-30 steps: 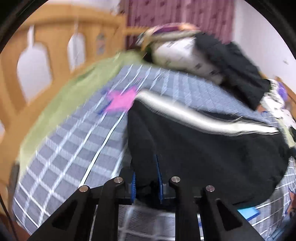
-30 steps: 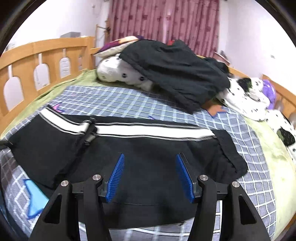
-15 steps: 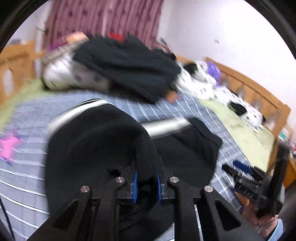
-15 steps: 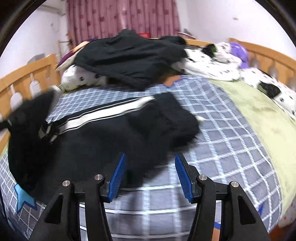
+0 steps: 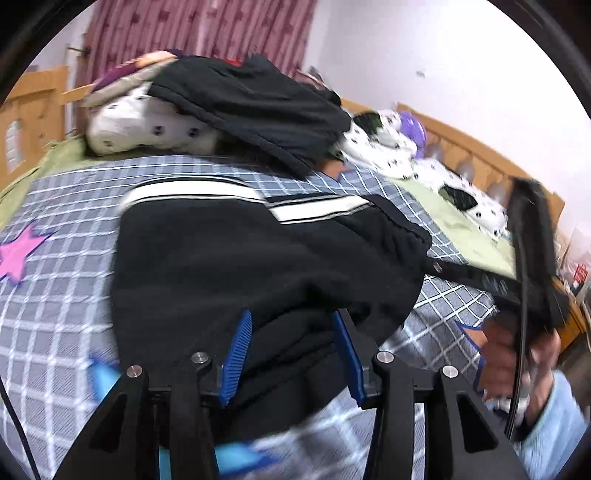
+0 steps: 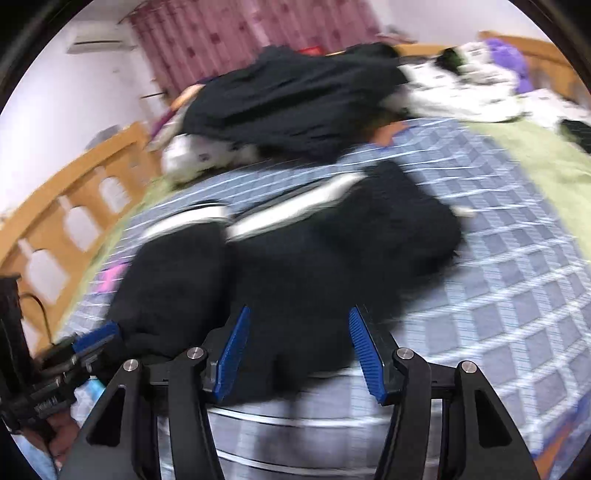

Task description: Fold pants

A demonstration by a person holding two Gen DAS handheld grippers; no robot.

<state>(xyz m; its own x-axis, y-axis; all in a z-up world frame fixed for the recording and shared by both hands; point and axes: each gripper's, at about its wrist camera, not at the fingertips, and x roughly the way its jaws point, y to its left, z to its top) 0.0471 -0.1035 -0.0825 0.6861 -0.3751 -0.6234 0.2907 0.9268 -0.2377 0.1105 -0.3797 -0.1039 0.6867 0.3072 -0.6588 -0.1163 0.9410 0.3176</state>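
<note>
— Looking from the left wrist, what do you see?

— Black pants [image 5: 258,266] with a white side stripe lie bunched on the checked bedspread [image 5: 62,295], 1 part folded over the other. The left gripper [image 5: 291,354] sits low over their near edge. Its jaws are opening; black cloth lies between the 2 blue pads [image 5: 236,354], but they are not pressing it.

— And the right one?

— The right gripper [image 6: 299,358] hangs over the same near edge, seen in a blurred picture. Its jaws are spread, with cloth beneath them and nothing pinched. From the left wrist view, a hand [image 5: 513,354] in a pale blue sleeve holds that tool at the right.

— Anything else on the bed?

— A dark garment [image 5: 258,107] draped over a spotted pillow [image 5: 147,129] at the far end, well apart from the pants, before a pink curtain [image 5: 203,26].
</note>
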